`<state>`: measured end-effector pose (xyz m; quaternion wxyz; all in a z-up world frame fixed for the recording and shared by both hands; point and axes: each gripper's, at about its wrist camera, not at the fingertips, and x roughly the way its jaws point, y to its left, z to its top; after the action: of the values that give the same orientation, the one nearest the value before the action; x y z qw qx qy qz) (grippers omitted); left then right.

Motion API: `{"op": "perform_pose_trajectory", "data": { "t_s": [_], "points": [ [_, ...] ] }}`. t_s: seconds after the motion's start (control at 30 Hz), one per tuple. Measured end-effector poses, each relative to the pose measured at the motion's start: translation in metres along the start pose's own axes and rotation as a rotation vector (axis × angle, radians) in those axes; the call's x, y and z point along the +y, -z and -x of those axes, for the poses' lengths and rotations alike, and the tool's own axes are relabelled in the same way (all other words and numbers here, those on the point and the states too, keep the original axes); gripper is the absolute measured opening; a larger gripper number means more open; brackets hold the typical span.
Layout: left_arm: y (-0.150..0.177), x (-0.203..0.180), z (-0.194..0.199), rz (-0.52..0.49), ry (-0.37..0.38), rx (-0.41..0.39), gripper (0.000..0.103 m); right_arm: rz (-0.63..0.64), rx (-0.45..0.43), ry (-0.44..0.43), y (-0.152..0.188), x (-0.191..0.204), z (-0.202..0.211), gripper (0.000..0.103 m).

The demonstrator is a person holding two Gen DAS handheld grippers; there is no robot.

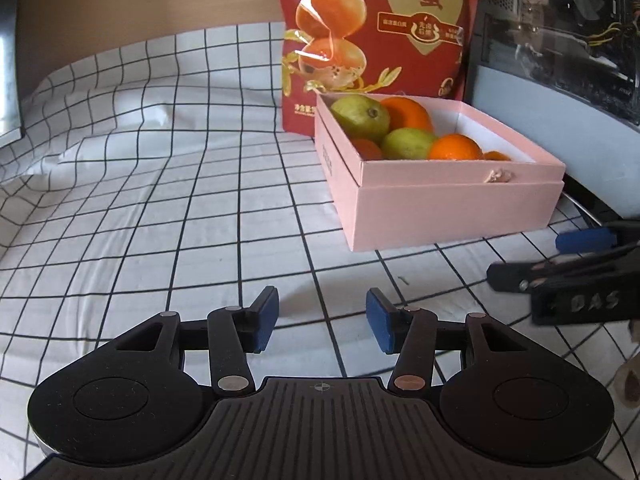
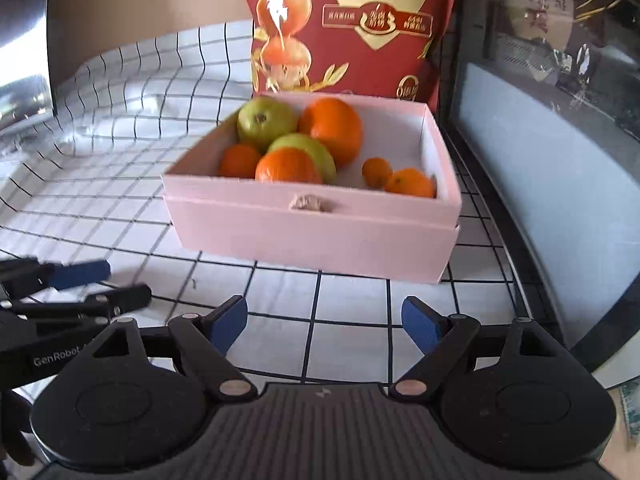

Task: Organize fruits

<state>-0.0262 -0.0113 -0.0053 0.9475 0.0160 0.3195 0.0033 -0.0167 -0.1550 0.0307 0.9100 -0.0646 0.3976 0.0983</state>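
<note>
A pink box (image 1: 440, 204) (image 2: 312, 232) stands on the checked cloth and holds fruit: two green pears (image 2: 266, 118) (image 1: 360, 116), a large orange (image 2: 334, 128) (image 1: 408, 114), a second orange (image 2: 286, 166) (image 1: 454, 148) and several small tangerines (image 2: 410, 182). My left gripper (image 1: 322, 320) is open and empty, low over the cloth, left of and in front of the box. My right gripper (image 2: 324, 324) is open and empty, in front of the box's near wall. Each gripper shows at the edge of the other's view.
A red snack bag (image 1: 380, 32) (image 2: 352, 20) stands upright behind the box. A dark glass-fronted appliance (image 2: 560, 120) (image 1: 560, 60) runs along the right. The checked cloth (image 1: 160, 200) stretches left, wrinkled, toward a beige wall and a metallic object (image 2: 24, 60).
</note>
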Motion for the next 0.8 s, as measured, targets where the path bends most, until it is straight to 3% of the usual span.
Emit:
{"op": "perform_pose_trajectory", "data": {
  "t_s": [0.4,0.8],
  "points": [
    [-0.011,-0.005,-0.013,0.036,-0.031,-0.005,0.056,-0.036,0.014,0.029,0.001,-0.005,-0.025,0.103],
    [-0.009,-0.005,-0.01,0.02,-0.039,-0.003,0.056,-0.075,-0.041,0.075,0.006,-0.002,-0.027,0.103]
  ]
}}
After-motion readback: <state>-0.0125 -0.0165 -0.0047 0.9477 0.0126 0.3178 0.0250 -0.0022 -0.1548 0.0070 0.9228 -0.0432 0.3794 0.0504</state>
